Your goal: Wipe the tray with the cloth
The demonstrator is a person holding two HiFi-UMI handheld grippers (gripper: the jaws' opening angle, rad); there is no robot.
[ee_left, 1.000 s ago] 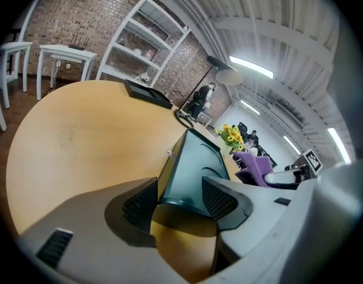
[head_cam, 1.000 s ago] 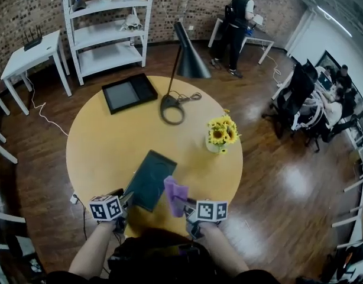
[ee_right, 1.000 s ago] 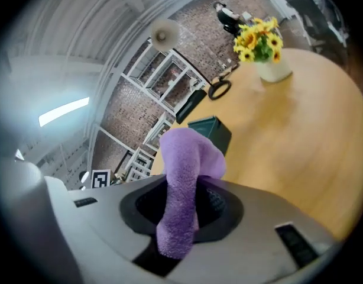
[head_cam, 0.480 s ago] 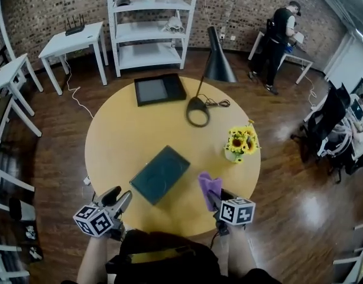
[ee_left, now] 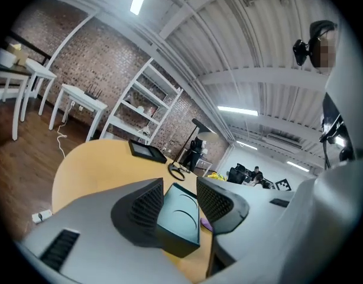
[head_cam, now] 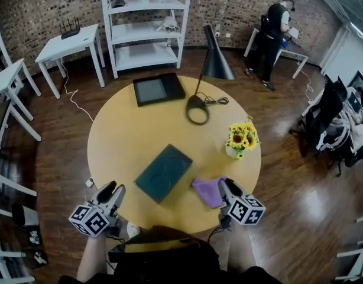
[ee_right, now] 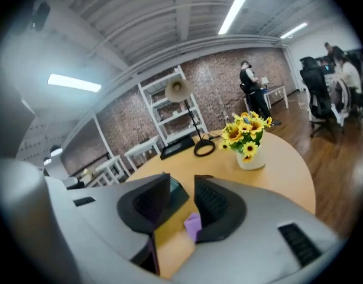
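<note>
**Checker:** Report the jaw state, both units.

**Operator:** My left gripper hangs off the near rim of the table. Its jaws have just been closing, now stand part-way apart, and have nothing between them. My right gripper has just been opening its jaws. They stand apart at the right edge of the cloth and do not press it.

**Checker:** Location of the task items?

**Operator:** The cloth lies flat on the table, just beside the near right edge of the tray. The tray lies skewed on the tabletop and nothing holds it.

**Checker:** Failure modes?

**Operator:**
1. I close the right jaws too high, or on one corner only. Result: the cloth trails or slips out mid-stroke.
2. I wipe with the tray unrestrained. Result: the tray slides, probably toward the flowers or off the rim. Corrective: brace the tray with the left jaws first.
3. The cloth sits near the rim. Result: a careless pull toward me may sweep it to the floor.
</note>
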